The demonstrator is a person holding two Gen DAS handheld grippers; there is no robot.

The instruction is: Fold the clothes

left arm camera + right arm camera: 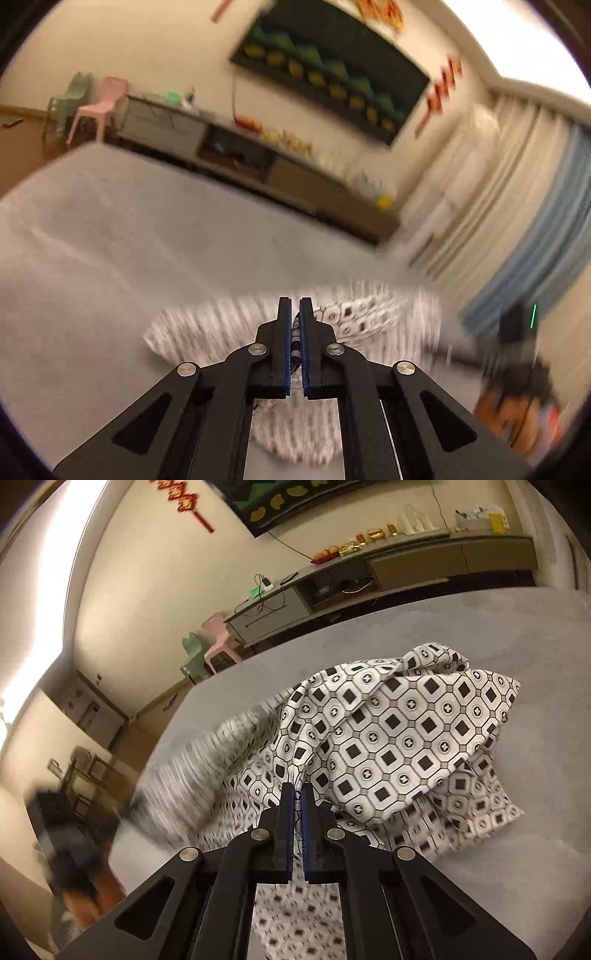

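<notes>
We hold two grippers above a wide grey bed, and on it lies the patterned garment, white cloth printed with dark squares and small rings. In the right wrist view the garment is a crumpled heap in the middle of the bed, with one big fold standing up and bulging toward the right, and a flatter layer under it that comes down to the camera. Our right gripper has its jaws pressed together on a thin edge of this cloth, which shows between the blue pads and rises from them into the heap. At the left side the cloth is blurred, and we cannot tell how it lies there. In the left wrist view our left gripper is also closed, pinching a narrow strip of the same cloth between its pads; the rest of the cloth hangs and spreads below and behind the fingers, strongly blurred. Behind the bed stands a long low cabinet along the wall, with a dark picture above it. Near the cabinet's end stand a pink chair and a green chair.
</notes>
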